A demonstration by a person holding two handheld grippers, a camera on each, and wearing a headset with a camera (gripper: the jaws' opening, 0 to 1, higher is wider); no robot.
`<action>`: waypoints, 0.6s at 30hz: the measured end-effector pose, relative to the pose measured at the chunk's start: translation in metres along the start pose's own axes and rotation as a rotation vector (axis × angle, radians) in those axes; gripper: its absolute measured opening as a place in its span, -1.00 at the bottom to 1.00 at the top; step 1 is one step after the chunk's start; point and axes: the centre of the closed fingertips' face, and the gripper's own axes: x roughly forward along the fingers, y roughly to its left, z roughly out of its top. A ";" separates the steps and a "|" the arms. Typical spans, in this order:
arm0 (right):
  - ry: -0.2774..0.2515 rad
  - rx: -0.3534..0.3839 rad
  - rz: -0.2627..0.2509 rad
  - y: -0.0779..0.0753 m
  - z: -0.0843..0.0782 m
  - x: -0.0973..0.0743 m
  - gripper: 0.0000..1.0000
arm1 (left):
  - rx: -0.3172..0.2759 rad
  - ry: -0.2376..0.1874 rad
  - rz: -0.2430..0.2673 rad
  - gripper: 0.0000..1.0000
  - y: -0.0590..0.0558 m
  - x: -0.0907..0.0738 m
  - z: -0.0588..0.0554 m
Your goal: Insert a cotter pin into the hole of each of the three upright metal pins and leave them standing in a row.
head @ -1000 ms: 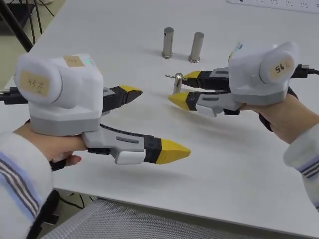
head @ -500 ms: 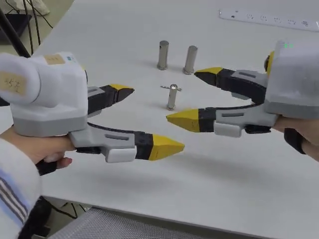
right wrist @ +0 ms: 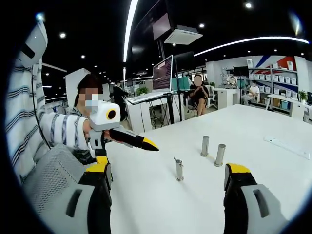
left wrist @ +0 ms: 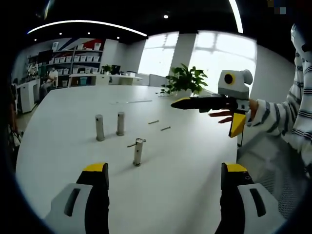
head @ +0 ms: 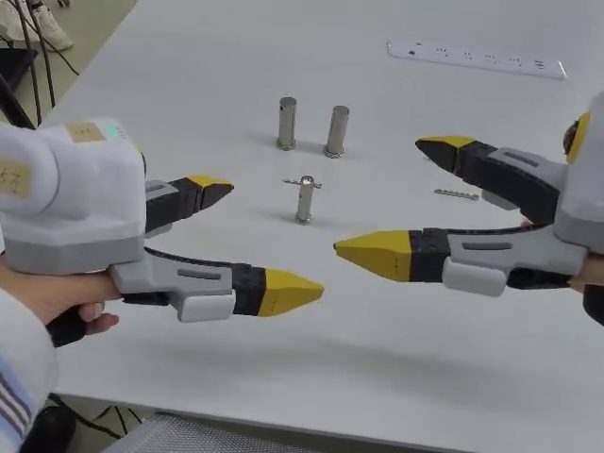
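Observation:
Three upright metal pins stand on the white table. Two plain ones (head: 287, 124) (head: 337, 131) are side by side at the back. The third pin (head: 305, 198) stands alone in front of them with a cotter pin (head: 302, 182) through its top hole. My left gripper (head: 255, 236) hovers open, left of and nearer than that pin. My right gripper (head: 401, 198) is open to its right, apart from it. The left gripper view has the pinned post (left wrist: 138, 151) ahead of my open left gripper (left wrist: 165, 170). The right gripper view has it (right wrist: 179, 169) ahead of my open right gripper (right wrist: 168, 170).
A loose cotter pin (head: 458, 194) lies on the table by the right gripper's far finger; the left gripper view shows two loose ones (left wrist: 153, 122) (left wrist: 165, 128). A white power strip (head: 477, 58) lies at the back right. The table's near edge runs below both grippers.
The right gripper, which was at the front pin's cotter pin, has drawn back to the right and opened wide. The front pin stands alone with the cotter pin in it. The left gripper has hardly moved.

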 end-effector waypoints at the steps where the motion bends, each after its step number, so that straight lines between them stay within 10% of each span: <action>1: 0.031 -0.015 -0.026 -0.004 -0.005 -0.005 0.92 | 0.000 -0.003 0.002 0.90 0.001 0.000 0.001; 18: 0.038 0.161 -0.290 -0.037 -0.035 -0.070 0.97 | -0.009 -0.013 0.009 0.90 0.008 0.001 0.009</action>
